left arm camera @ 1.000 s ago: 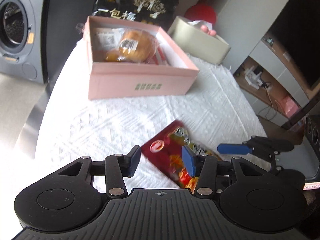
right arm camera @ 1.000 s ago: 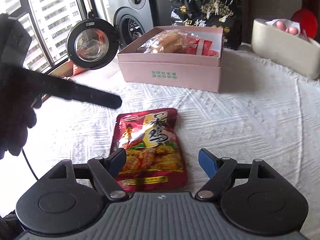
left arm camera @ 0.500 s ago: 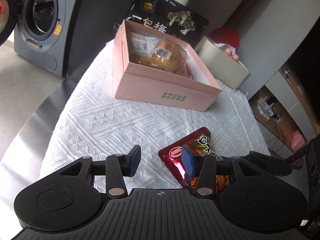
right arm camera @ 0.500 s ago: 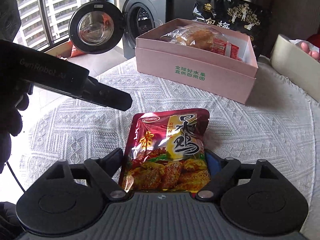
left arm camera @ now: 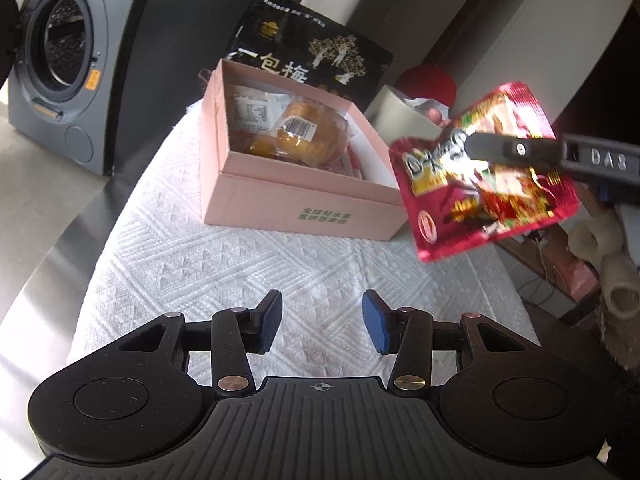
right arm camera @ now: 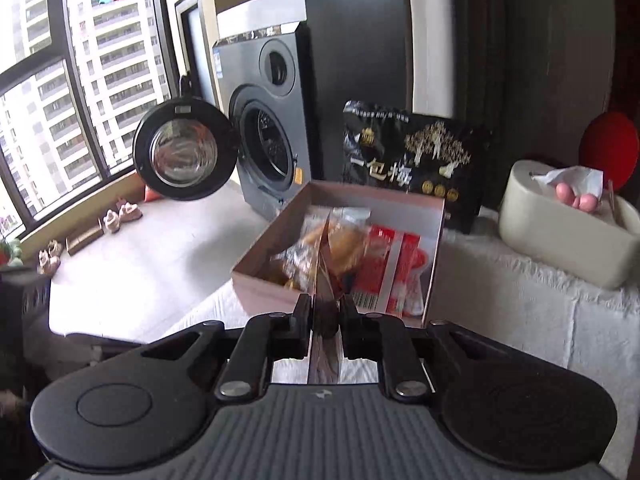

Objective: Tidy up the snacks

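- Left wrist view: the left tongs (left arm camera: 322, 320) stand spread and empty over the white-clothed table (left arm camera: 248, 264), on the near side of the pink box (left arm camera: 296, 204). The red snack packet (left arm camera: 480, 184) hangs in the air just right of the box, pinched by the right tongs (left arm camera: 476, 148).
- Right wrist view: the right tongs (right arm camera: 325, 320) are pressed together on the packet (right arm camera: 322, 280), seen edge-on, aimed at the box (right arm camera: 260, 284). The step in hand looks like carrying; next, bring it over the open box and release.
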A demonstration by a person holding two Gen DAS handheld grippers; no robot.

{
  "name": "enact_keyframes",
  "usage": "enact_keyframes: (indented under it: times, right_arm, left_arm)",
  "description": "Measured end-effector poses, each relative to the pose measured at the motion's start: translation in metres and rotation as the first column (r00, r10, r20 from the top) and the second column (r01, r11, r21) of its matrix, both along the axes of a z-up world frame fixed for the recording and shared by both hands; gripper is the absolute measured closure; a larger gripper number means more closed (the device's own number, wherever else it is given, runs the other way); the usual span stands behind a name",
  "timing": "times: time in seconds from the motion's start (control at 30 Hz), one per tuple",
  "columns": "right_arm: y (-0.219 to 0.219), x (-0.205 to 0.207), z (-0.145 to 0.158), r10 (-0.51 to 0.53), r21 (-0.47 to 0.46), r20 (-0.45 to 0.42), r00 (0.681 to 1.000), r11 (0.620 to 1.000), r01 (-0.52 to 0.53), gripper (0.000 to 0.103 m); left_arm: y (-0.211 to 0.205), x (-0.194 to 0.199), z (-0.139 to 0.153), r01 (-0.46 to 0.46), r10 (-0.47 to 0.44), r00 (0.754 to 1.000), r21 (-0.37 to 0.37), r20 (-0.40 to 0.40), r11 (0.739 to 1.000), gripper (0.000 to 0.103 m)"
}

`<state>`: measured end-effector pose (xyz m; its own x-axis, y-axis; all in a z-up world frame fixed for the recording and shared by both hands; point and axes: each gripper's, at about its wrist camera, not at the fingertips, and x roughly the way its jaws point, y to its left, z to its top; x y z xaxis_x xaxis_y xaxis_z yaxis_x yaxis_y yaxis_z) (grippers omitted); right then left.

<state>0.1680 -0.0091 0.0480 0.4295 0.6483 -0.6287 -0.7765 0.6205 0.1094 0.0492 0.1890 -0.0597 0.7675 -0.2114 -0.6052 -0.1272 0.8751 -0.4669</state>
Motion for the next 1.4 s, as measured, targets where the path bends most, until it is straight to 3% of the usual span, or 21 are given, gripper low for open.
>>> enact_keyframes:
  times: [0.2, 0.3, 0.37, 0.43, 0.53, 0.67, 0.77, 0.83, 0.9, 1.03, 1.2, 1.33, 1.4]
  right_arm:
    - [0.033, 0.038, 0.034, -0.043, 0.059, 0.068, 0.997, 0.997, 0.039, 0.089]
    - [0.047, 0.066, 0.043, -0.068, 0.19, 0.003, 0.998, 0.98, 0.066, 0.088]
    - [0.058, 0.089, 0.036, -0.071, 0.234, -0.078, 0.994, 0.968, 0.087, 0.083]
    - [0.071, 0.103, 0.018, -0.132, 0.162, -0.086, 0.988, 0.976, 0.144, 0.072]
    - [0.07, 0.104, -0.008, -0.182, 0.054, -0.032, 0.983, 0.982, 0.184, 0.071]
    - [0.039, 0.09, -0.028, -0.205, 0.011, -0.01, 0.979, 0.979, 0.205, 0.067]
    - [0.018, 0.07, -0.034, -0.216, -0.003, 0.033, 0.976, 0.976, 0.216, 0.053]
    - [0.002, 0.048, -0.036, -0.227, -0.001, 0.087, 0.97, 0.974, 0.228, 0.042]
    - [-0.012, 0.024, -0.038, -0.235, 0.016, 0.135, 0.963, 0.972, 0.235, 0.035]
    - [-0.035, -0.03, -0.046, -0.23, 0.031, 0.224, 0.947, 0.973, 0.229, 0.021]
    - [-0.058, -0.074, -0.054, -0.253, 0.023, 0.198, 0.947, 0.967, 0.254, 0.021]
    - [-0.078, -0.089, -0.057, -0.294, 0.058, 0.108, 0.95, 0.955, 0.289, 0.02]
    - [-0.084, -0.095, -0.058, -0.291, 0.064, 0.08, 0.953, 0.956, 0.286, 0.02]
  left_arm:
    - [-0.008, 0.022, 0.009, 0.041, -0.041, 0.999, 0.014, 0.03, 0.999, 0.054]
    - [-0.012, 0.029, 0.013, 0.049, -0.049, 0.997, 0.013, 0.052, 0.999, 0.054]
    - [-0.013, 0.032, 0.015, 0.048, -0.049, 0.997, 0.022, 0.058, 0.999, 0.054]
    - [-0.014, 0.033, 0.015, 0.041, -0.043, 0.998, 0.04, 0.055, 0.998, 0.054]
    - [-0.013, 0.034, 0.014, 0.023, -0.027, 0.998, 0.075, 0.05, 0.997, 0.054]
    - [-0.017, 0.033, 0.012, -0.014, 0.008, 0.999, 0.145, 0.04, 0.989, 0.054]
    - [-0.026, 0.028, 0.016, -0.033, 0.024, 0.998, 0.202, 0.051, 0.979, 0.055]
    - [-0.033, 0.022, 0.021, -0.037, 0.023, 0.998, 0.233, 0.063, 0.972, 0.061]
    - [-0.044, 0.014, 0.028, -0.028, 0.007, 0.997, 0.264, 0.08, 0.964, 0.079]
    - [-0.07, -0.01, 0.036, -0.013, -0.022, 0.993, 0.296, 0.116, 0.955, 0.082]
    - [-0.099, -0.046, 0.046, -0.093, 0.037, 0.984, 0.325, 0.174, 0.941, 0.084]
    - [-0.131, -0.064, 0.056, -0.208, 0.136, 0.973, 0.455, 0.186, 0.866, 0.084]
    - [-0.141, -0.068, 0.058, -0.205, 0.126, 0.973, 0.478, 0.191, 0.854, 0.084]
